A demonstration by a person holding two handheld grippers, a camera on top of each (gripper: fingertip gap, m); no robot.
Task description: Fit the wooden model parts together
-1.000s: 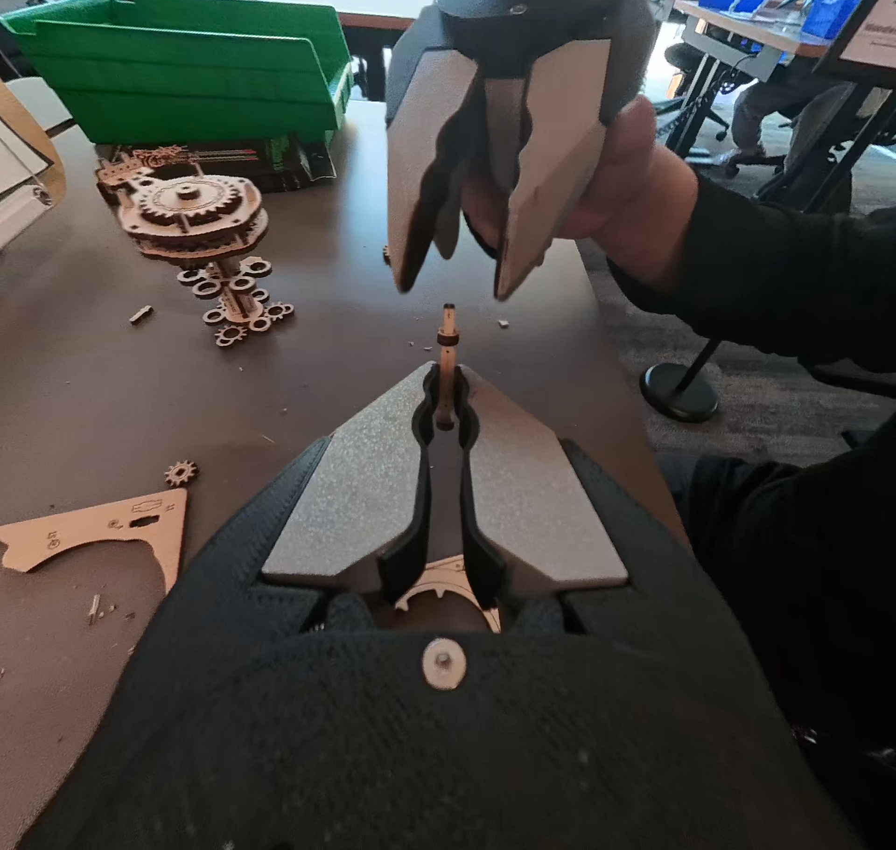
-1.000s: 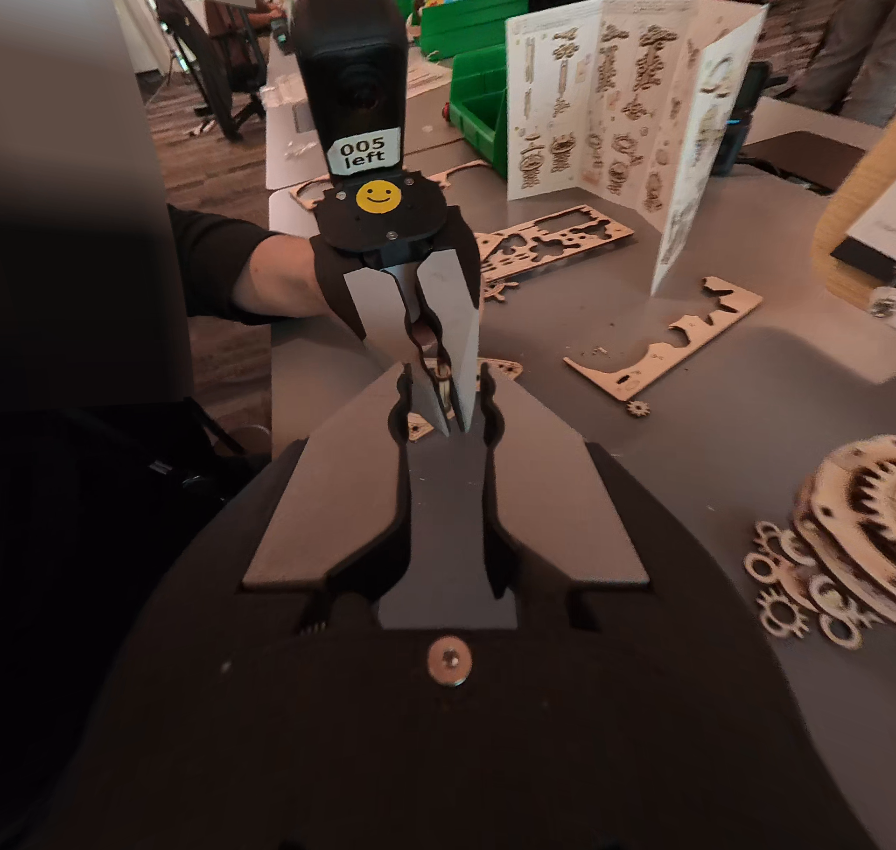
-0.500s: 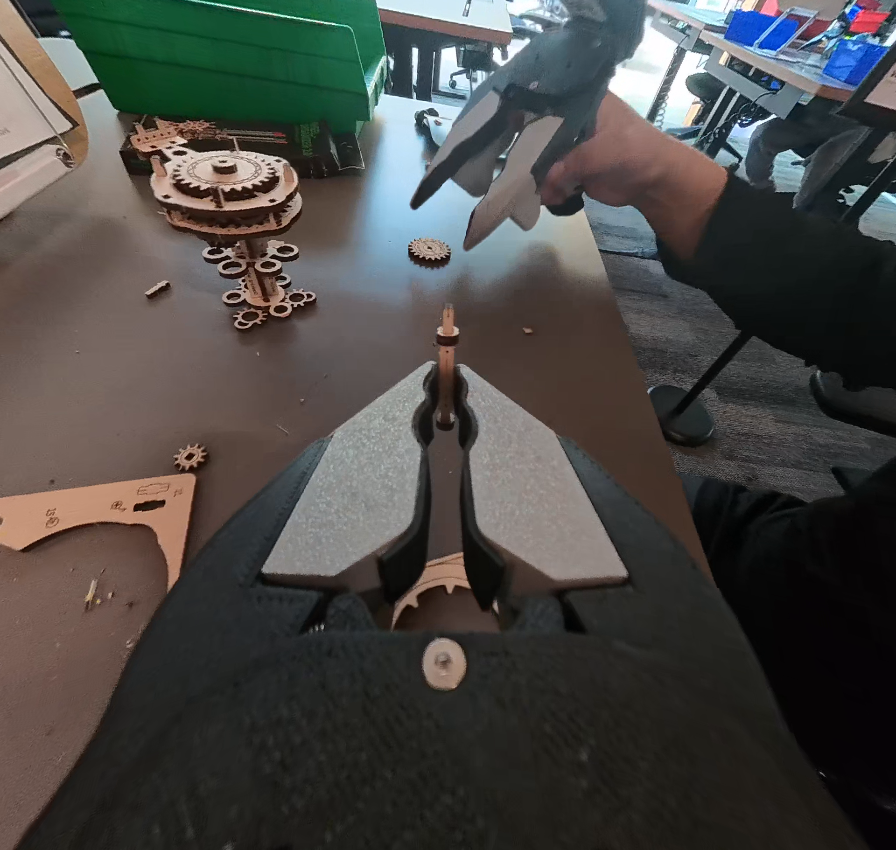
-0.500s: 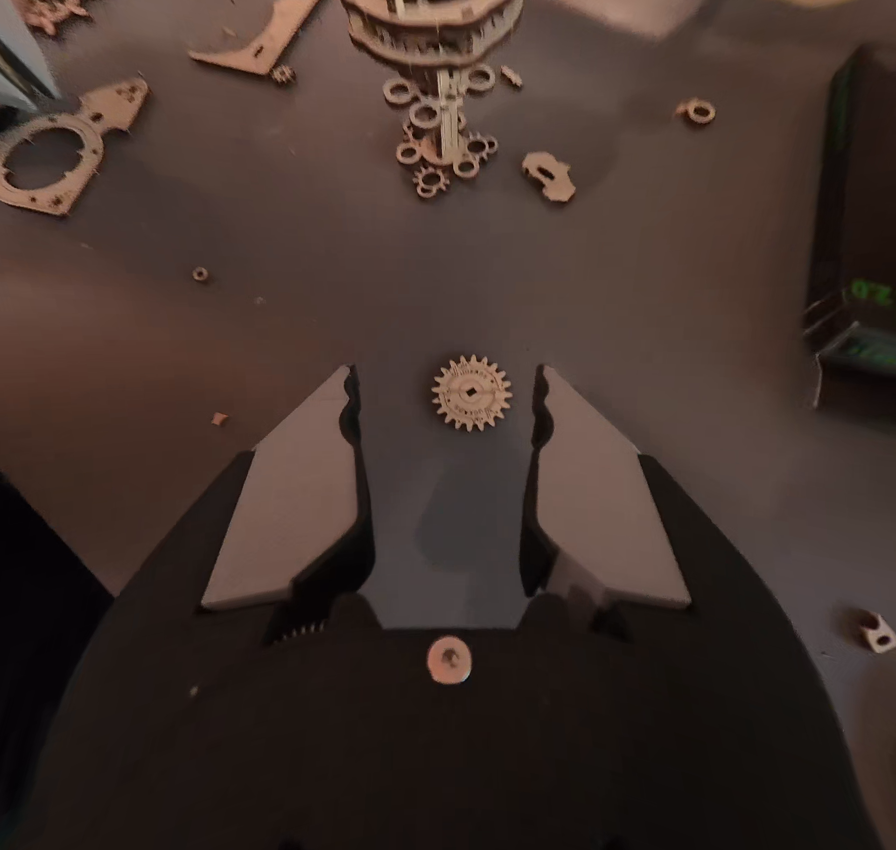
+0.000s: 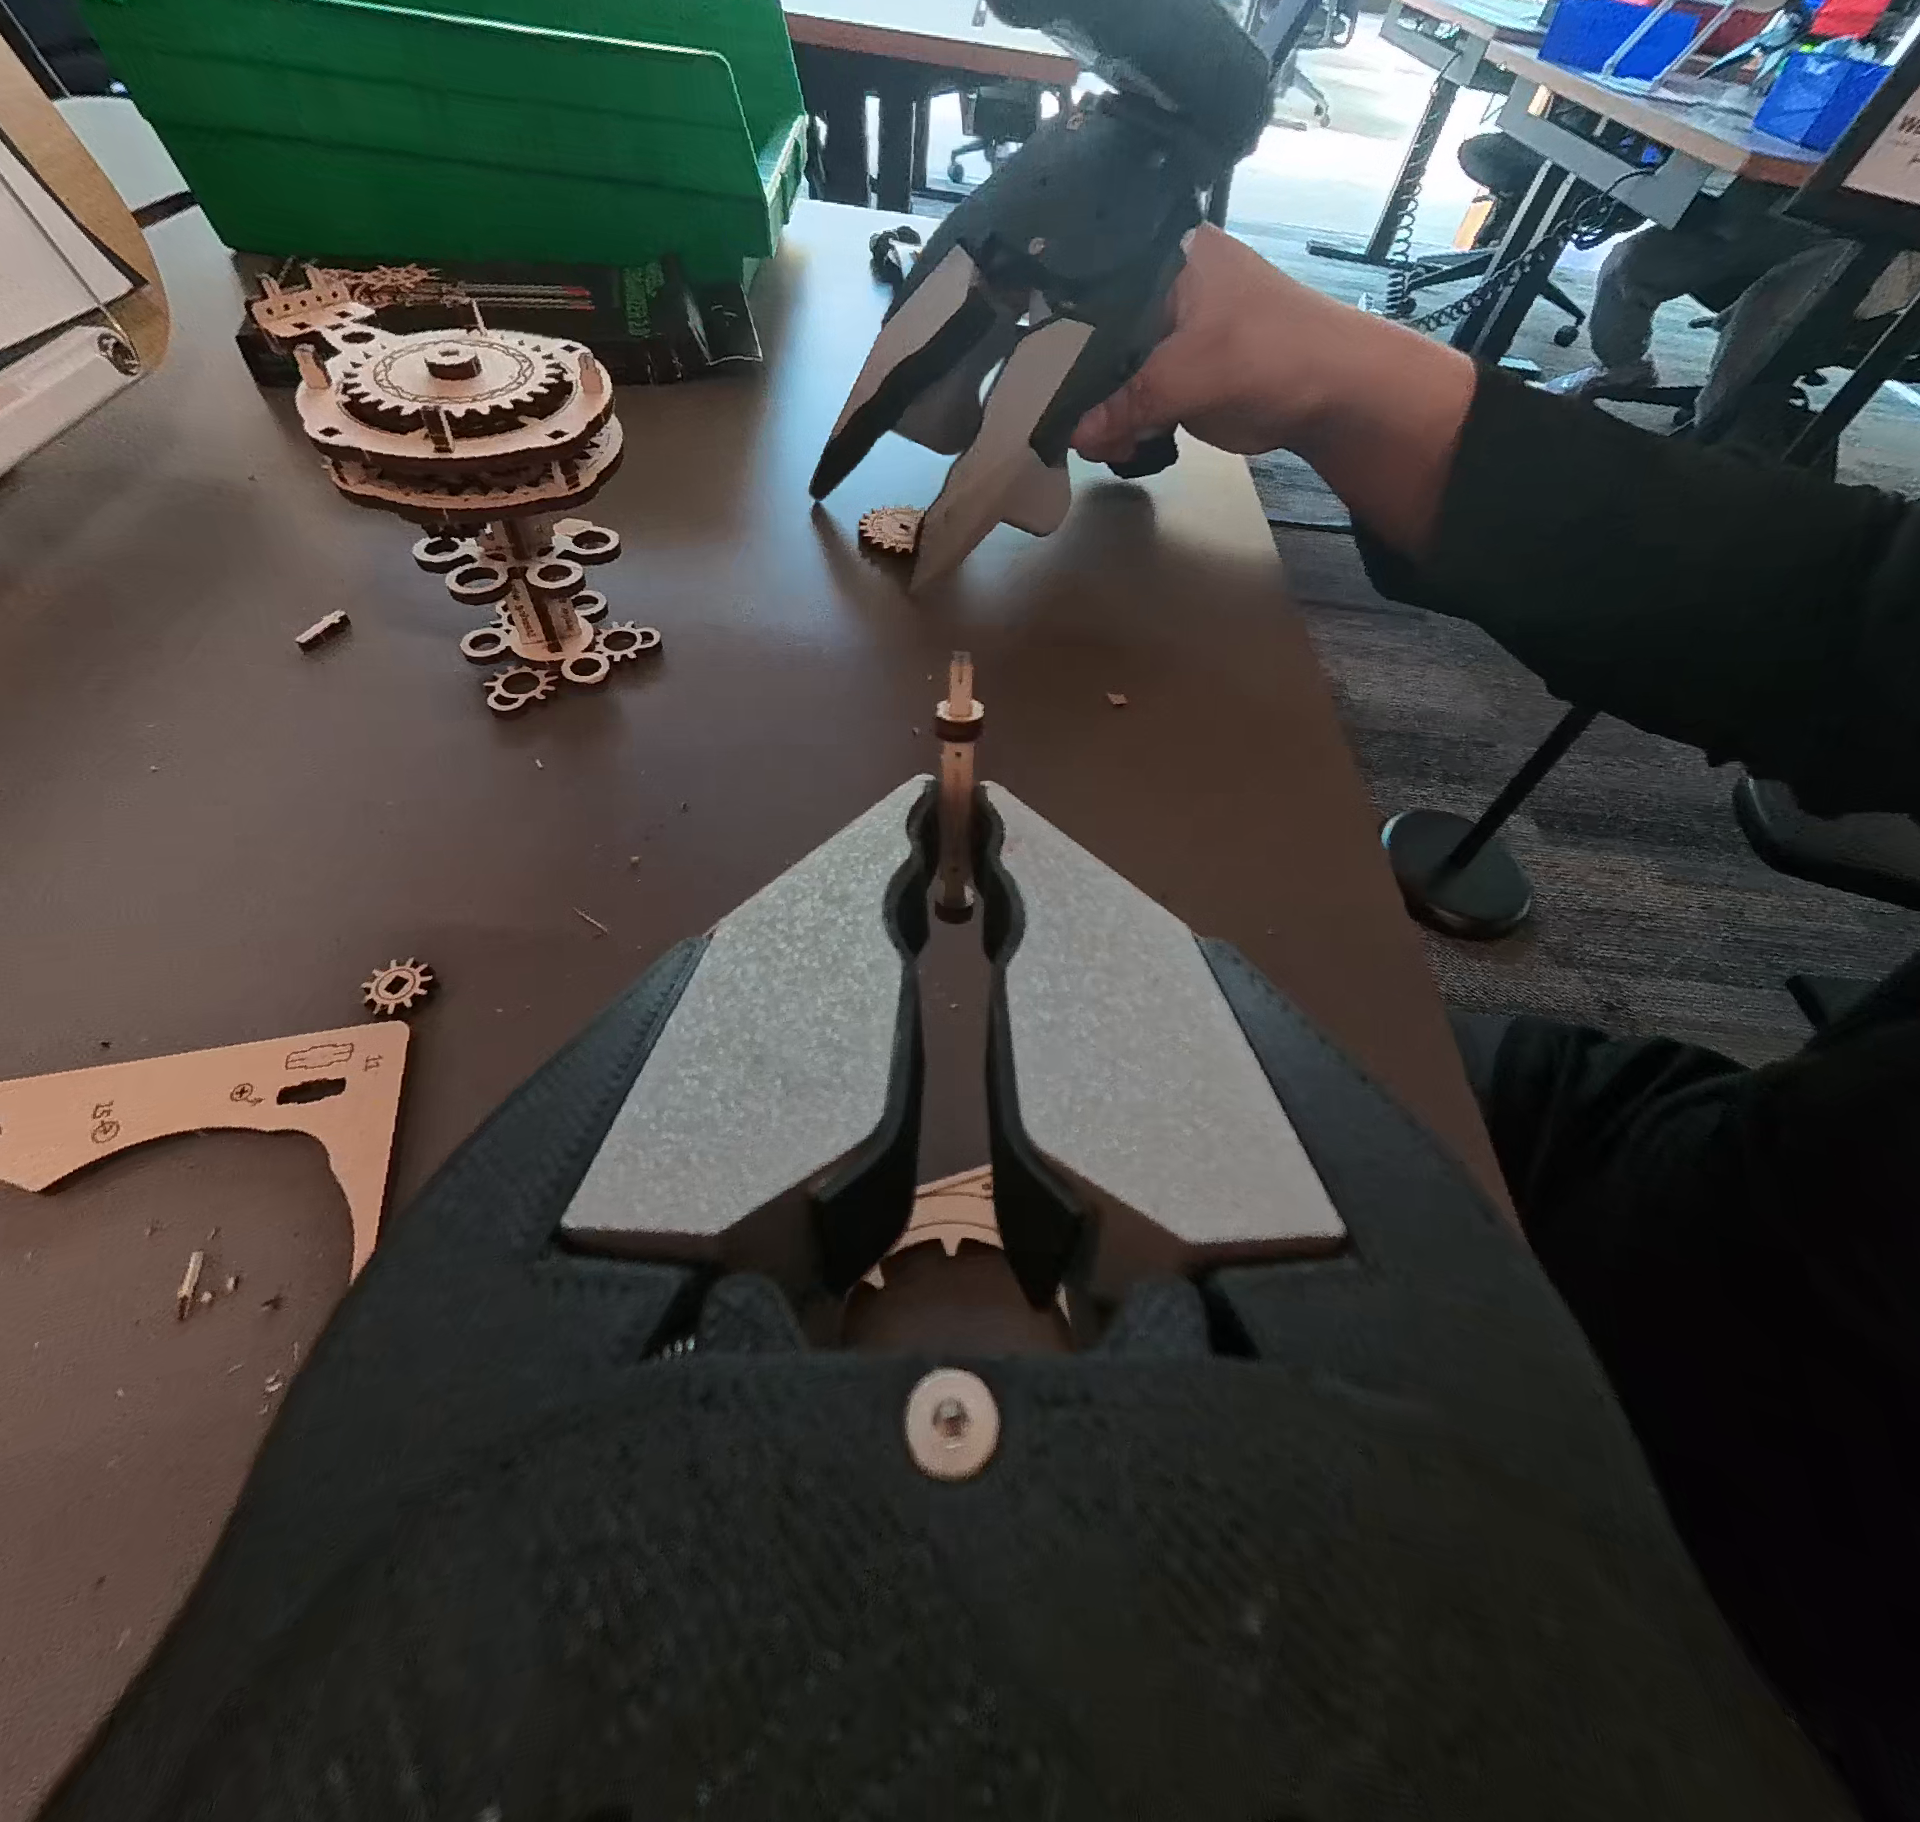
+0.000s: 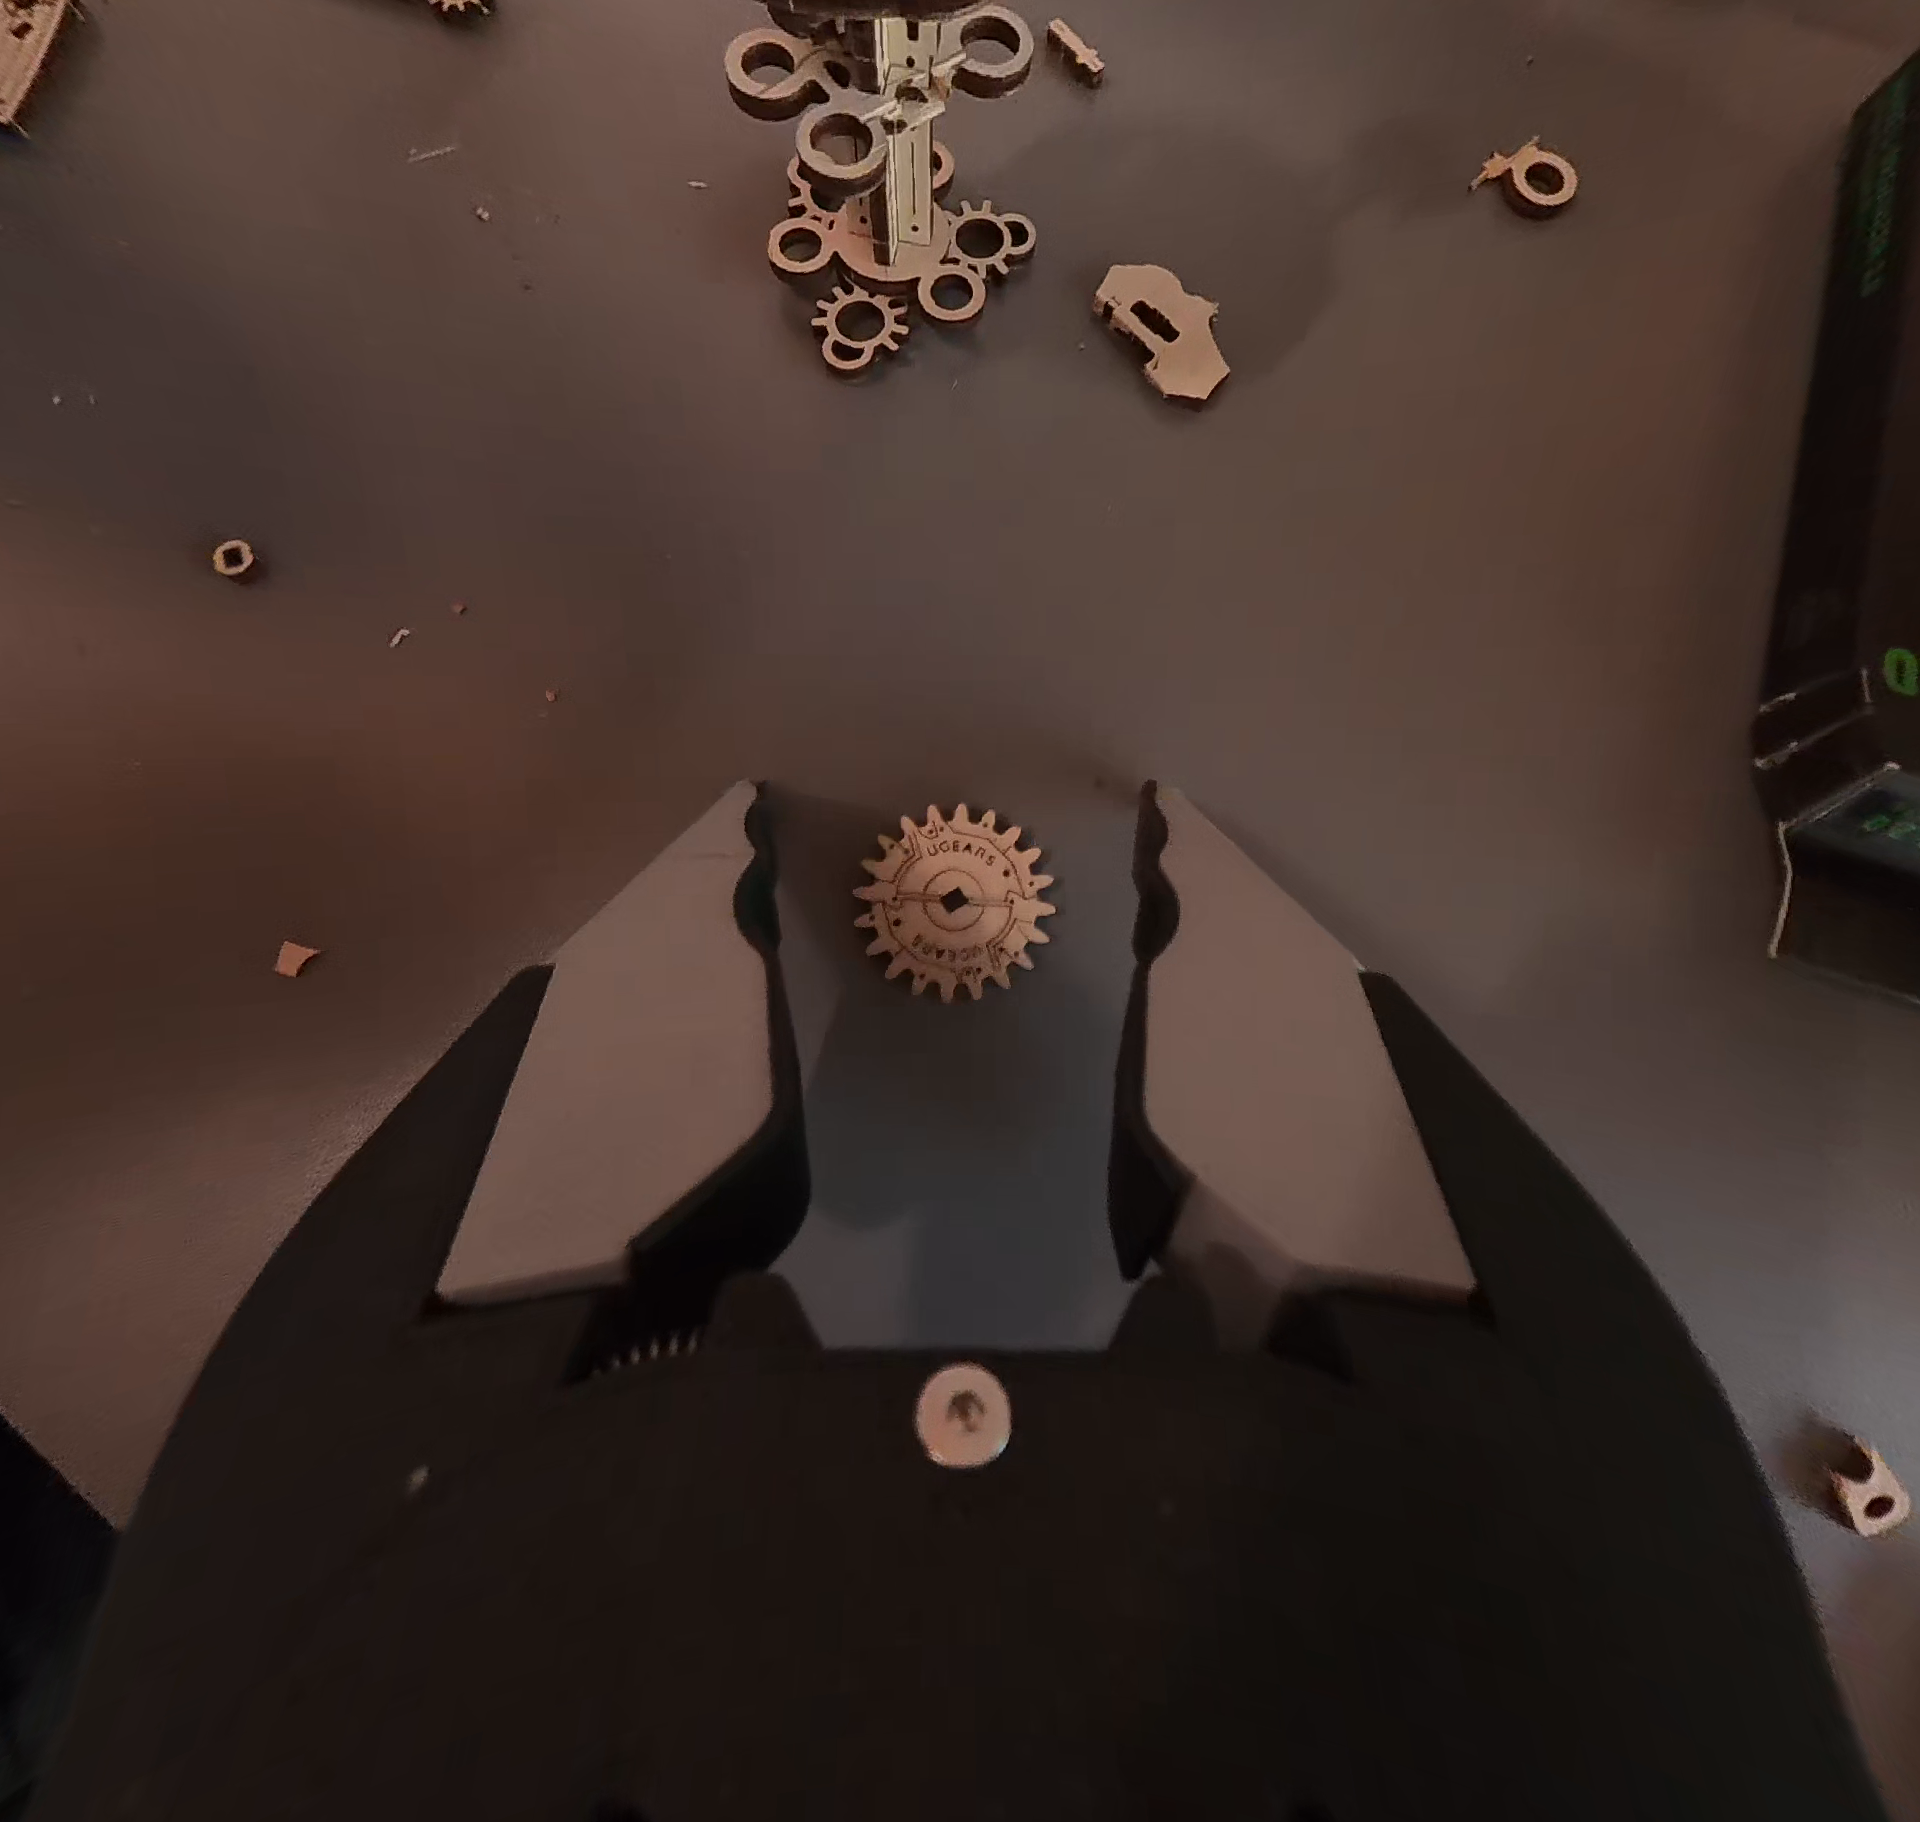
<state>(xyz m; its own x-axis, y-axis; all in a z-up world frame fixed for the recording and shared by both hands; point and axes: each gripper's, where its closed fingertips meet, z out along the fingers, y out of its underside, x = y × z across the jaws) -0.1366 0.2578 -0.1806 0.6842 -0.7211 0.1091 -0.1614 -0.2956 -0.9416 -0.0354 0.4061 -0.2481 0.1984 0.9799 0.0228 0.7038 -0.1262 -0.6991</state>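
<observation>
My left gripper [image 5: 954, 804] is shut on a thin wooden axle [image 5: 956, 733] with a dark ring on it, which sticks out forward above the dark table. My right gripper [image 6: 948, 793] is open and points down at the table, with a small wooden gear [image 6: 954, 902] lying flat between its fingers, untouched. In the left wrist view the right gripper [image 5: 868, 536] is at the far middle of the table, its tips astride the gear [image 5: 888, 530]. The part-built wooden gear model [image 5: 457, 411] lies at the far left; its ringed stem shows in the right wrist view [image 6: 894, 172].
A green bin [image 5: 436, 99] and a dark box [image 5: 665, 318] stand at the back. A cut wooden sheet [image 5: 208, 1097] and a tiny gear [image 5: 398, 987] lie near left. Loose wooden bits [image 6: 1162, 333] and a ring piece [image 6: 1532, 180] lie by the model. The table edge runs along the right.
The right gripper swung away from the axle tip, moved to the far side of the table, opened wide and came down around the small gear. The left gripper kept hold of the axle.
</observation>
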